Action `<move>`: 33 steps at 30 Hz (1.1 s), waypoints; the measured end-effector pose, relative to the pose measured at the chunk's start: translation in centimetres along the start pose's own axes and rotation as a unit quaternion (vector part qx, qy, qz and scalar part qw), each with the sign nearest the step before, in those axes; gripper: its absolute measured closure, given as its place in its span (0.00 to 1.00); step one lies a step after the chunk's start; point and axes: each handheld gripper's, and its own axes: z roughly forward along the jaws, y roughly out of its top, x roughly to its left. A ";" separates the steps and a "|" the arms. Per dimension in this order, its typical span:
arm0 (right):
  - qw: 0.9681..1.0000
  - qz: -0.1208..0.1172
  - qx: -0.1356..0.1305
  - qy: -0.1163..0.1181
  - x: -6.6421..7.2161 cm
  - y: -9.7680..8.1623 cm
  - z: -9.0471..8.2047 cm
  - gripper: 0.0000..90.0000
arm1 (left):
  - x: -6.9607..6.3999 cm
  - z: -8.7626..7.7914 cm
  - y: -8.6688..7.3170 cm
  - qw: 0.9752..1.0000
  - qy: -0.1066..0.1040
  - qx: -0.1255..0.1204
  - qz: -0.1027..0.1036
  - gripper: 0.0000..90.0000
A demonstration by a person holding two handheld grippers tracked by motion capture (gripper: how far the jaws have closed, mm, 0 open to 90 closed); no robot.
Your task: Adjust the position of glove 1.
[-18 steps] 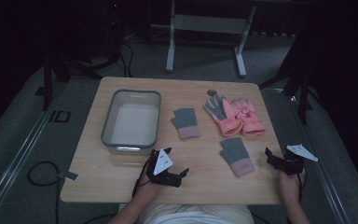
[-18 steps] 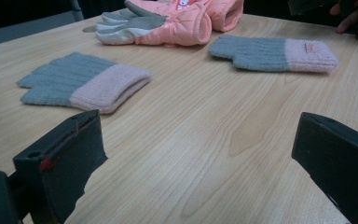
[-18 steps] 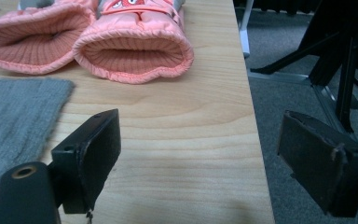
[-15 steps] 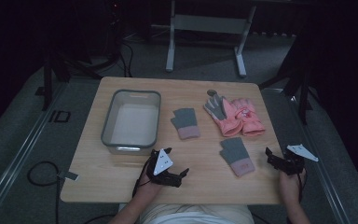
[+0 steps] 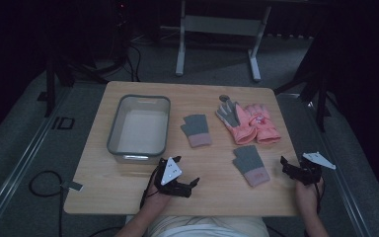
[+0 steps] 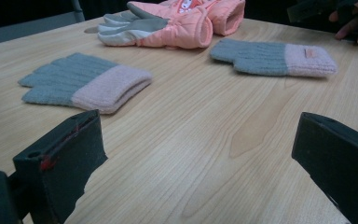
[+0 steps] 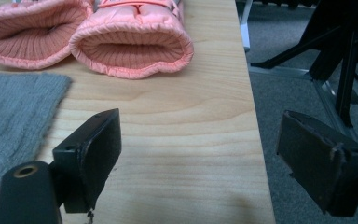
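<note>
1. The near grey-and-pink knit glove [image 5: 249, 165] is lying flat on the worktop [image 5: 217, 197], between the two grippers and closer to the right one; in the left gripper view it [image 6: 272, 58] is lying with its pink cuff toward the person's right hand [image 6: 354, 21].
2. The second grey-and-pink knit glove [image 5: 196, 130] is lying farther back, near the middle of the worktop, just beside the tub; in the left gripper view it [image 6: 84, 84] is showing its grey fingers on the left and its pink cuff on the right.
3. The pair of pink padded gloves [image 5: 249, 121] is lying behind the near knit glove, one with a grey palm facing up; in the right gripper view their open cuffs [image 7: 130, 46] are facing the camera.
4. The left gripper [image 5: 185, 170] is resting low at the worktop's front edge, its jaws standing wide apart with nothing but bare wood between them.
5. The right gripper [image 5: 288, 165] is hovering at the worktop's right front corner, its jaws likewise spread wide and holding nothing; in its own view one jaw is standing over the wood and the other out past the edge over the grey floor [image 7: 298, 93].
6. A grey-rimmed plastic tub [image 5: 116, 140] is sitting on the left half of the worktop, just beyond the left gripper.
</note>
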 end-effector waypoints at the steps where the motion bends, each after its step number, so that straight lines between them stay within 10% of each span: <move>1: 1.000 -0.004 0.004 -0.001 0.0 0.1 0.0 0.15 | 0.0 0.0 0.0 1.000 -0.001 0.000 0.000 0.02; 9: 0.999 0.013 0.031 0.005 -0.4 0.7 0.0 0.15 | -0.1 0.0 0.0 1.000 -0.001 0.001 0.001 0.02; 24: 1.000 0.014 -0.019 0.003 0.5 4.9 -1.4 0.15 | -0.1 0.0 0.0 1.000 -0.001 0.001 0.005 0.02; 33: 0.999 0.027 0.011 0.022 1.3 7.6 -0.6 0.15 | 0.0 0.0 0.0 1.000 0.000 -0.001 0.003 0.02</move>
